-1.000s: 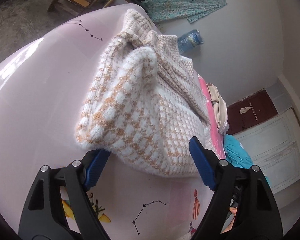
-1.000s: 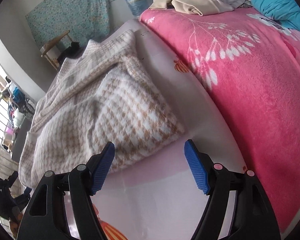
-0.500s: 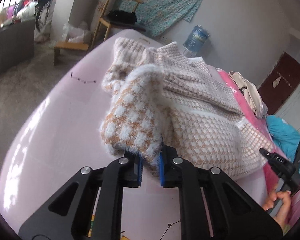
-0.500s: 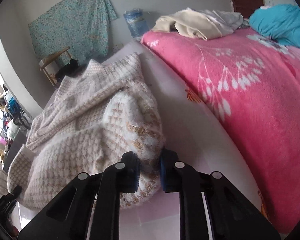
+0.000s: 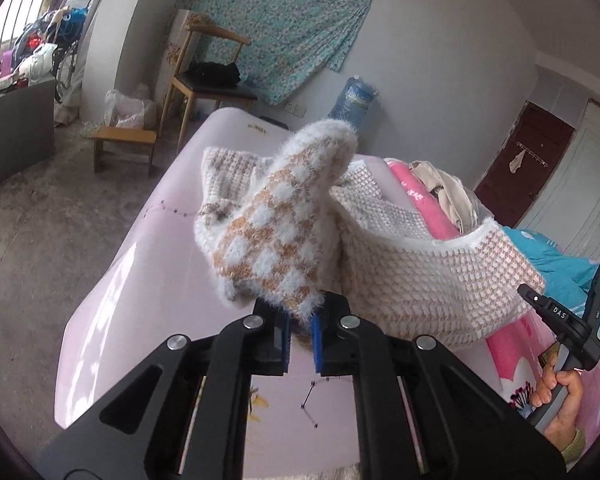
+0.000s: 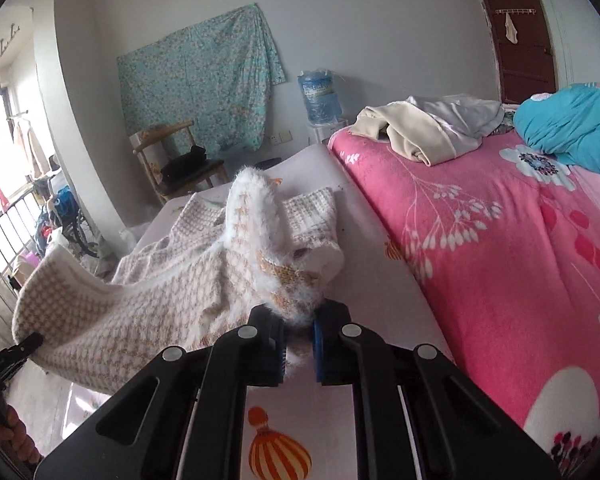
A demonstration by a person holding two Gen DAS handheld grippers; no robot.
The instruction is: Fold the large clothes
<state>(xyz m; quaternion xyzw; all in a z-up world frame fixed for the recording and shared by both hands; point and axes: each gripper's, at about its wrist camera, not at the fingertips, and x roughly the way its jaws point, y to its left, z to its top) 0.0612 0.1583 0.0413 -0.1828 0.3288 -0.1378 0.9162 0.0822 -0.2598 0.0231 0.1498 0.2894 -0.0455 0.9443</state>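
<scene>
A fluffy white-and-tan houndstooth sweater [image 5: 284, 240] lies partly on the pale pink sheet [image 5: 140, 248], its near edge raised off the bed. My left gripper [image 5: 300, 332] is shut on one near corner, which stands up as a fuzzy peak. My right gripper [image 6: 299, 340] is shut on the other near corner of the sweater [image 6: 180, 292]. The knit hangs in a sagging band between the two grips. The far part still rests on the sheet [image 6: 380, 264]. The right gripper [image 5: 556, 316] also shows at the edge of the left wrist view, held by a hand [image 5: 560, 396].
A bright pink floral blanket [image 6: 500, 240] covers the bed to the right, with a cream garment pile [image 6: 428, 128] and a teal bundle [image 6: 572, 124] on it. Beyond the bed stand a wooden chair [image 5: 208, 80], a low stool [image 5: 124, 140] and a water bottle [image 6: 320, 96].
Both grippers went from wide open around the sweater's near edge to shut on its two corners. Both then rose, lifting that edge off the sheet.
</scene>
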